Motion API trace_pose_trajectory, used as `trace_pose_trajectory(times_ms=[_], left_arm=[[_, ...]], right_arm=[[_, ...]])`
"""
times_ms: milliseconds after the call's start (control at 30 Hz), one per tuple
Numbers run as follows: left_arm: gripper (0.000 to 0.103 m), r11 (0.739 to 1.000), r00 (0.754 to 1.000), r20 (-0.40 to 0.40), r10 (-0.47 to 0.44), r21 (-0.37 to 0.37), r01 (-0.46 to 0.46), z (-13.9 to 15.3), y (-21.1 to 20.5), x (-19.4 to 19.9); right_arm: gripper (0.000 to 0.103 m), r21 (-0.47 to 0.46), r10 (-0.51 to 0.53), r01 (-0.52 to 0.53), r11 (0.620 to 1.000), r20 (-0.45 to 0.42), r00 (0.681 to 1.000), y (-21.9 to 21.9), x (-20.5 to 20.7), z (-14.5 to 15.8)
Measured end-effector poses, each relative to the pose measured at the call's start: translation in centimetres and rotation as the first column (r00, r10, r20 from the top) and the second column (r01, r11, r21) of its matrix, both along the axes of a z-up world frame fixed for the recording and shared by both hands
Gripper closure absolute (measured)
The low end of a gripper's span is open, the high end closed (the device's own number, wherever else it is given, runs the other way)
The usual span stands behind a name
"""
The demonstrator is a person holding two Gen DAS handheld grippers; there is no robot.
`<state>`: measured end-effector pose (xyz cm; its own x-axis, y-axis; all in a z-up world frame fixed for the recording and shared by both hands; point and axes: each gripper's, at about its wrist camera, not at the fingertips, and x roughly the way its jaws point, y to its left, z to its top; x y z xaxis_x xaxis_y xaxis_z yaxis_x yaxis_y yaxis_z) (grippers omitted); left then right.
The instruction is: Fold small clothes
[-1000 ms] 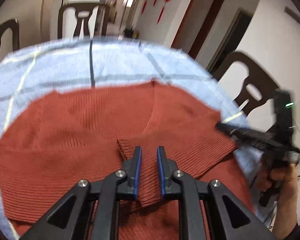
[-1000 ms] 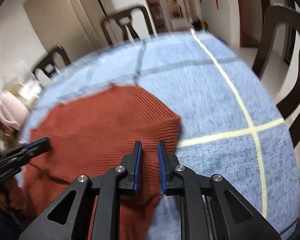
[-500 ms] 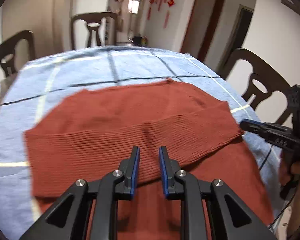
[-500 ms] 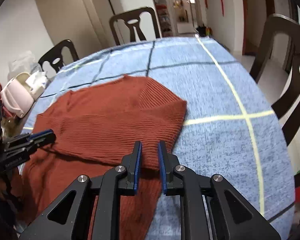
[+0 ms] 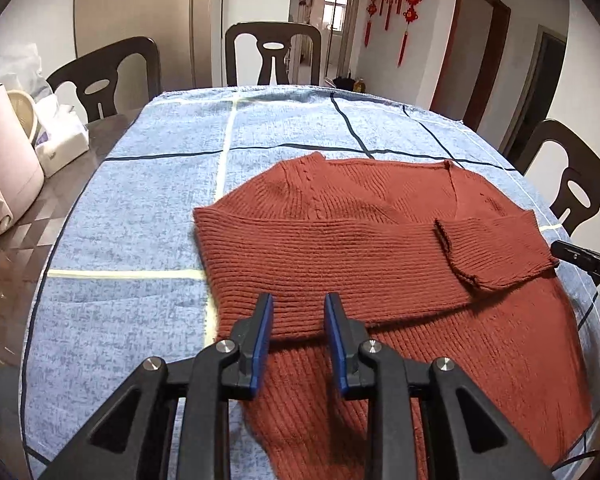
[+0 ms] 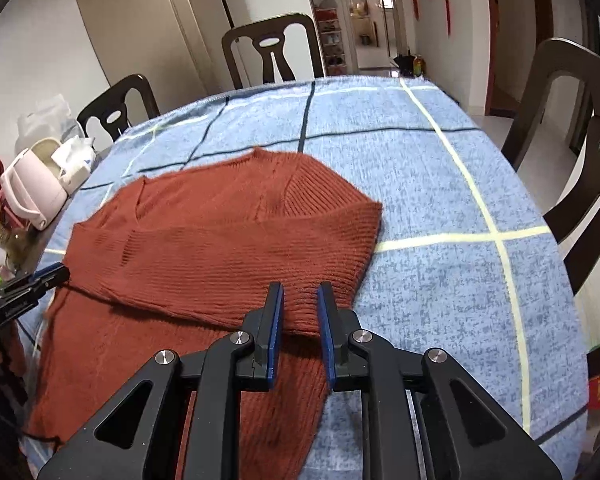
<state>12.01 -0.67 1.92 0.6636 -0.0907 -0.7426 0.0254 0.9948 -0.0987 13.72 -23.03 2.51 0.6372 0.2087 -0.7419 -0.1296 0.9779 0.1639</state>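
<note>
A rust-red knitted sweater [image 5: 380,248] lies flat on the blue checked tablecloth [image 5: 140,200], both sleeves folded across its body. My left gripper [image 5: 298,316] hovers over the lower edge of the folded sleeve near the sweater's left side. Its jaws are opening, and the fabric between them lies flat, not pinched. In the right wrist view the sweater [image 6: 220,232] fills the left half. My right gripper [image 6: 300,304] stands over the folded sleeve's right end with a narrow gap and nothing pinched. Each gripper shows at the edge of the other's view: right gripper [image 5: 564,250], left gripper [image 6: 56,274].
A pink kettle [image 5: 4,168] and a white tissue pack [image 5: 62,140] stand on the bare dark table [image 5: 20,272] at the left. Dark chairs [image 5: 272,52] ring the table, one close on the right [image 6: 572,120]. Blue cloth lies bare beyond and right of the sweater.
My left gripper has swung left along the sweater, away from the sleeve cuff, and its jaws have widened. The sleeve now lies across the body. The right gripper has hardly shifted.
</note>
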Motion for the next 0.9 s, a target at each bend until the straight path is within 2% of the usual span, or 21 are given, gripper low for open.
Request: trace_pose_trajectory(times_ms=[133,433,533,600,900], left_arm=[[0.074,1.000,1.000,-0.006,0.003,-0.001,-0.003,-0.7,0.0,0.0],[0.069,1.000,1.000,-0.003,0.000,0.005,0.000,-0.6,-0.4,-0.6],[0.068,1.000,1.000,-0.007,0.004,0.005,-0.003,-0.3,-0.4,-1.1],[0.068,1.000,1.000,-0.006,0.004,0.008,-0.004,-0.1,-0.4,-1.4],[0.063,1.000,1.000,0.029,0.001,0.028,-0.001,0.9,-0.8,-4.2]], right_arm=[[0.086,-0.023,0.000,-0.001,1.000,-0.045,0.999,0.1,0.4,-1.3],[0.085,-0.024,0.003,-0.004,1.000,-0.040,0.999,0.3,0.2,-1.2],[0.075,0.009,0.005,-0.005,1.000,-0.032,0.999,0.1,-0.4,-0.7],[0.058,0.022,0.005,-0.005,1.000,-0.027,1.000,0.1,-1.0,-0.3],[0.056,0.028,0.033,-0.033,0.999,-0.017,0.999,0.5,-4.4,0.2]])
